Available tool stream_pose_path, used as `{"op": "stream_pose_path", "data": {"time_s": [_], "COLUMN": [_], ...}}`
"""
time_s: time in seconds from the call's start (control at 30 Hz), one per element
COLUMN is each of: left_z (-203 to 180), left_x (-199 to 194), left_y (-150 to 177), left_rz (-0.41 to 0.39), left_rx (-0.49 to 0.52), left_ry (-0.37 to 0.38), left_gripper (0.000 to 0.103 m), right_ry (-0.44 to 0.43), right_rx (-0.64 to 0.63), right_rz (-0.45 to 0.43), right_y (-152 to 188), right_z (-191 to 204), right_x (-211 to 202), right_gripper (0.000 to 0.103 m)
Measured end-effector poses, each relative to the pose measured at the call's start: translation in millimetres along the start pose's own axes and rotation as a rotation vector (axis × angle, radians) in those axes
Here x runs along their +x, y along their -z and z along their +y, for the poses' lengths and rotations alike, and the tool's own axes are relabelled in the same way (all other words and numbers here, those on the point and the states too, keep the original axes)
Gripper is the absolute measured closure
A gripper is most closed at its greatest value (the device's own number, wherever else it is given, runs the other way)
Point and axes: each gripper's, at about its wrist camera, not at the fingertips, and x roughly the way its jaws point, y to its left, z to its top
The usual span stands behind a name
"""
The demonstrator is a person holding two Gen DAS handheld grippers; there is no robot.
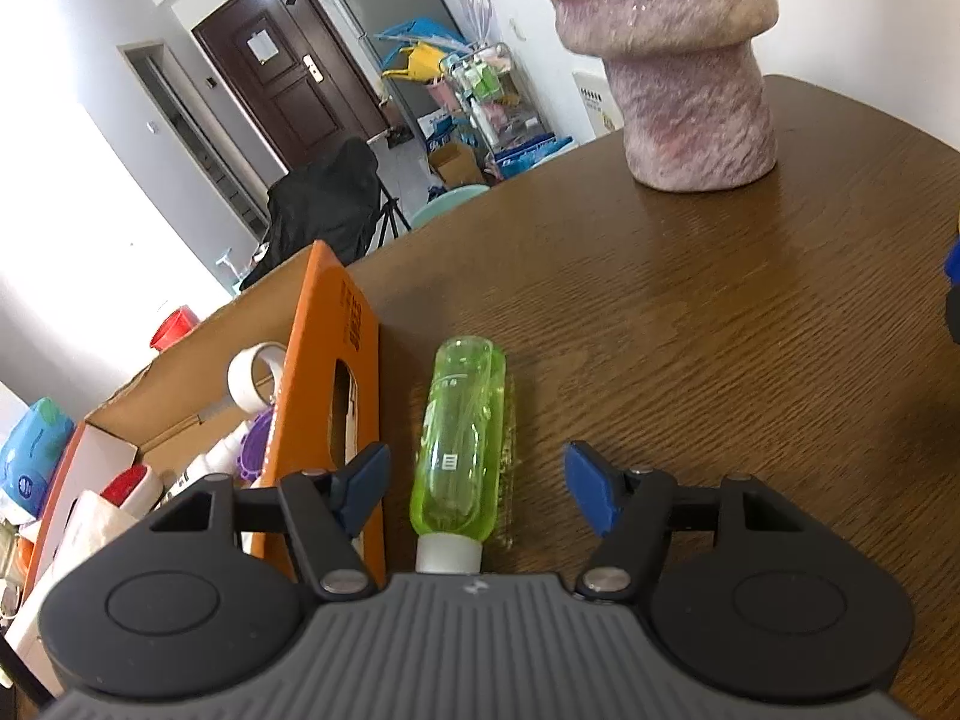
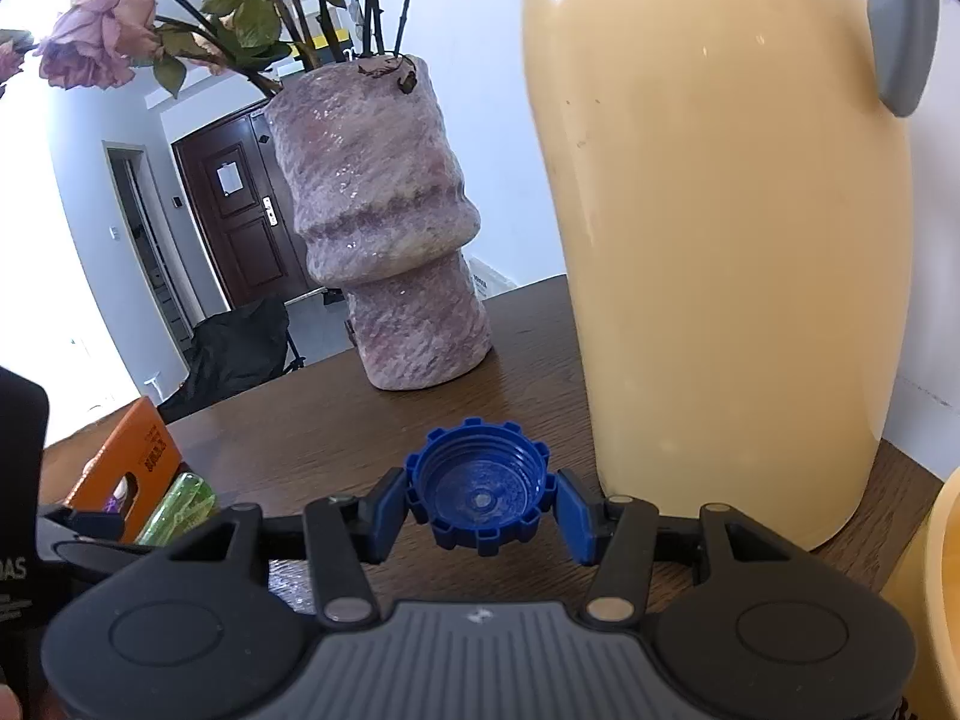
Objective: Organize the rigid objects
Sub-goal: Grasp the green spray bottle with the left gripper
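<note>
On the table (image 1: 690,324), left gripper (image 1: 477,483) gapes astride the bottle (image 1: 462,444): centre it, then close squarely; right gripper (image 2: 480,510) clamps the cap (image 2: 478,489).

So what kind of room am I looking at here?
Probably a lived-in home: a wooden table with a vase of wilted roses, a front door, and a cluttered storage rack behind.

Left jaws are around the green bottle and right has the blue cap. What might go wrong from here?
1. The green bottle lies off-centre in the left gripper, nearer one pad, so it may roll or skew.
2. The right gripper holds the blue cap beside the yellow jug; swinging might bump it.
</note>
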Motion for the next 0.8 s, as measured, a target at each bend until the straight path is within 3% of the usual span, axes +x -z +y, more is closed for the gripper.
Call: {"op": "stream_pose_path", "data": {"time_s": [0.5,0.57,0.67,0.8], "left_z": [2.5,3.0,2.4,1.3], "left_x": [-3.4,-3.5,-3.9,-6.1], "left_y": [3.0,2.9,3.1,5.3], "left_rz": [0.014,0.016,0.031,0.025], "left_rx": [-0.012,-0.012,-0.012,-0.013], "left_ry": [-0.006,0.011,0.032,0.047], "left_gripper": [0.038,0.045,0.069,0.071], "right_ry": [-0.017,-0.017,-0.017,-0.018], "right_rx": [0.008,0.007,0.008,0.007], "right_rz": [0.010,0.010,0.011,0.010], "right_y": [-0.9,-1.0,-0.9,-0.9], "right_z": [0.2,0.2,0.2,0.3], "right_x": [3.1,2.9,2.9,3.1], "right_gripper": [0.051,0.051,0.051,0.051]}}
